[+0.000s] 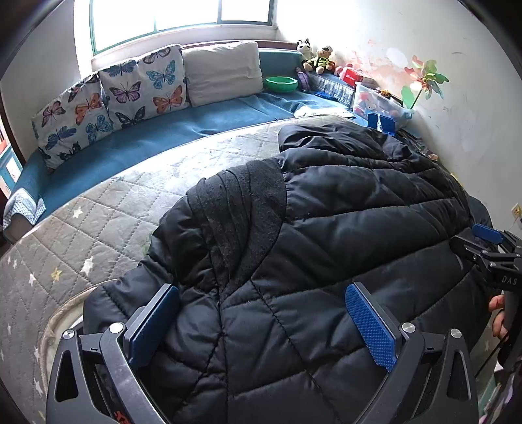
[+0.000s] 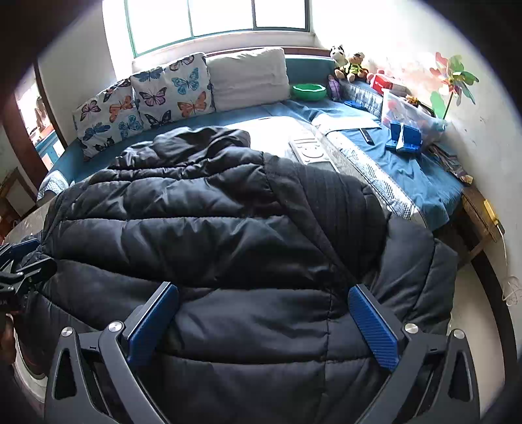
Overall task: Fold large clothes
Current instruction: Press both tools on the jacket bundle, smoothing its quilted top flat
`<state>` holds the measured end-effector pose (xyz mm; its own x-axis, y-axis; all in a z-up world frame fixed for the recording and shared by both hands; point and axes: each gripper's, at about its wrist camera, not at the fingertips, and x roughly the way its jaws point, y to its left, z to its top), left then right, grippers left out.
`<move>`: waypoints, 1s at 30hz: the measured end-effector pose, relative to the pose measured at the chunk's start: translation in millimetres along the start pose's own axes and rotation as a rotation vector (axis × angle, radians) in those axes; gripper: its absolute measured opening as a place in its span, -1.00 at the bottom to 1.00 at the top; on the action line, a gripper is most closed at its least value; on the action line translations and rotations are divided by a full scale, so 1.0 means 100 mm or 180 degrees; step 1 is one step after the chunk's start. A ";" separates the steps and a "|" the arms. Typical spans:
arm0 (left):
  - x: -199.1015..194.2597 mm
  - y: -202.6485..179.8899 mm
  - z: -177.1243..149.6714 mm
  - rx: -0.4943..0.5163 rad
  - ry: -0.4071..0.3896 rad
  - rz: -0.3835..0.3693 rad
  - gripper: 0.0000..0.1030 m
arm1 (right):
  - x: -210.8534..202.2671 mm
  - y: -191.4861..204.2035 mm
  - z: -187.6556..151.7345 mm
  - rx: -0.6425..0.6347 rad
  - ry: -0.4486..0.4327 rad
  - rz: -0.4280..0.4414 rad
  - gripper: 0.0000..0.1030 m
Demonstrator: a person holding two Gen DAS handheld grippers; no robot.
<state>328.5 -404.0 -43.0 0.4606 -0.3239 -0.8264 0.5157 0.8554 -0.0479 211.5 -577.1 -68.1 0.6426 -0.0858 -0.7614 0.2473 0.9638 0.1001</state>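
On the grey quilted mattress below the window, a black puffer jacket lies spread. Butterfly cushions line the blue bench behind. Left gripper and right gripper gape wide over it, holding nothing.

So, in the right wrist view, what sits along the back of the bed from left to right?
Butterfly cushions → plain white pillow → green bowl → stuffed toys → pinwheel.
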 end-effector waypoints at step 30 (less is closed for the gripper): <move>-0.90 0.01 -0.68 0.0053 -0.0186 0.0319 1.00 | -0.49 0.45 -0.39 -0.0305 -0.0170 0.0201 1.00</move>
<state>238.5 -346.2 -7.0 0.5515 -0.2604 -0.7925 0.4766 0.8781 0.0432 162.9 -519.3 -51.2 0.6931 -0.0350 -0.7200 0.1364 0.9872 0.0832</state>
